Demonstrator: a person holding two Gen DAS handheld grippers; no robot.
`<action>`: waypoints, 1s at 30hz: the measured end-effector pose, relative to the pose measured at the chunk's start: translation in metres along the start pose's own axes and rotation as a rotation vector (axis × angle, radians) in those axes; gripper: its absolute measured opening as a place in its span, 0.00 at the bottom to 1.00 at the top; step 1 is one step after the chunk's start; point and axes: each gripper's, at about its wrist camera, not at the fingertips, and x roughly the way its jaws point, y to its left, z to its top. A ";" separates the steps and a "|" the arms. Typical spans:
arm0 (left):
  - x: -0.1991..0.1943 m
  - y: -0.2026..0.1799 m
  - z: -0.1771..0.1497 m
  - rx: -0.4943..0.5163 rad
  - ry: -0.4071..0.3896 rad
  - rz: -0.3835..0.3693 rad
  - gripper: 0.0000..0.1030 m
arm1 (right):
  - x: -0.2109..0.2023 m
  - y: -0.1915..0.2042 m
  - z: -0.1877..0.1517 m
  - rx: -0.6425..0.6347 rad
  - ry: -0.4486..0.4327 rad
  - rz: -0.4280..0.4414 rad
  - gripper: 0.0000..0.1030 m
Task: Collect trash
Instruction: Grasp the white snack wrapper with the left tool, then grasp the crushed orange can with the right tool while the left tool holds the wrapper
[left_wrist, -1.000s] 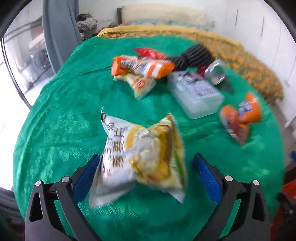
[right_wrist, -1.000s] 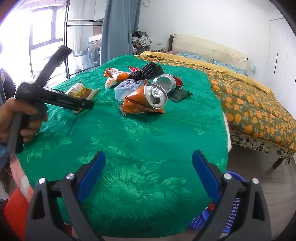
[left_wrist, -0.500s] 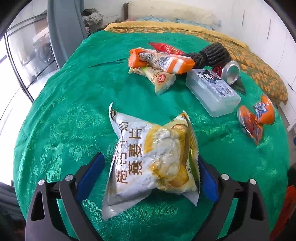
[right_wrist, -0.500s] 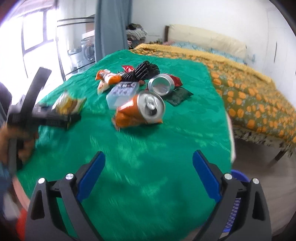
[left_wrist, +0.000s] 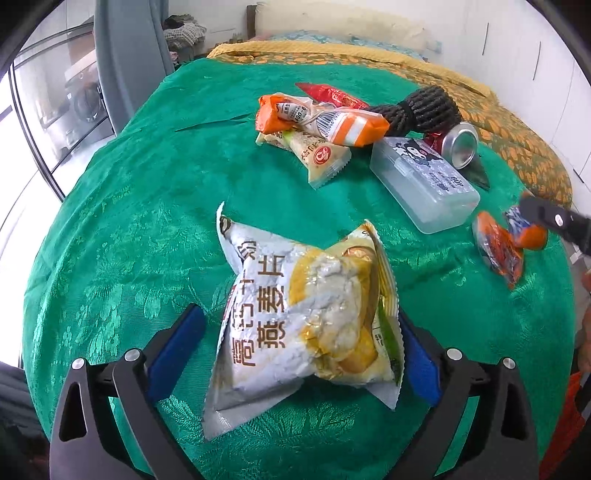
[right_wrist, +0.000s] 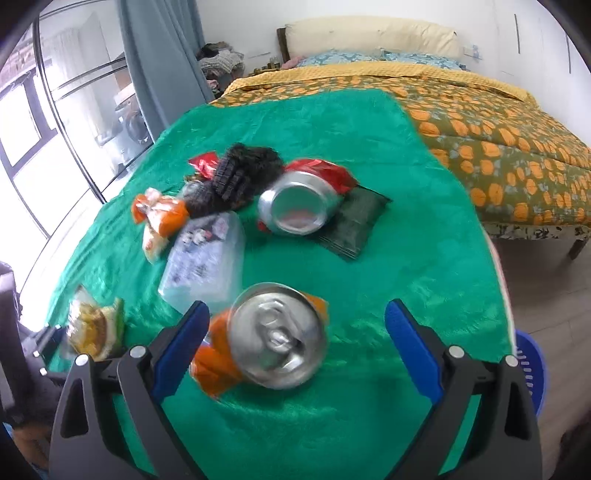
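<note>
Jaws of both grippers were wide apart: left gripper (left_wrist: 295, 354) around the snack bag (left_wrist: 306, 317), right gripper (right_wrist: 295, 343) around the orange can (right_wrist: 273, 336). Next, probably squeeze.

items lying on the green cloth, counted

showing two crushed cans, one orange (right_wrist: 266, 347) and one red (right_wrist: 299, 201); five snack packets; one clear plastic box (left_wrist: 424, 184); one dark rope bundle (left_wrist: 421, 109); one dark flat pouch (right_wrist: 351, 229); two grippers.
</note>
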 end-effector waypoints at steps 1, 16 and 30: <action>0.000 0.000 0.000 0.000 0.000 0.000 0.93 | -0.004 -0.006 -0.004 0.006 -0.003 0.012 0.90; 0.001 -0.001 0.001 0.005 0.002 0.004 0.94 | -0.044 -0.064 -0.047 0.024 0.010 -0.016 0.90; 0.001 -0.001 0.001 0.005 0.002 0.003 0.94 | -0.045 -0.014 -0.033 0.061 -0.009 0.054 0.96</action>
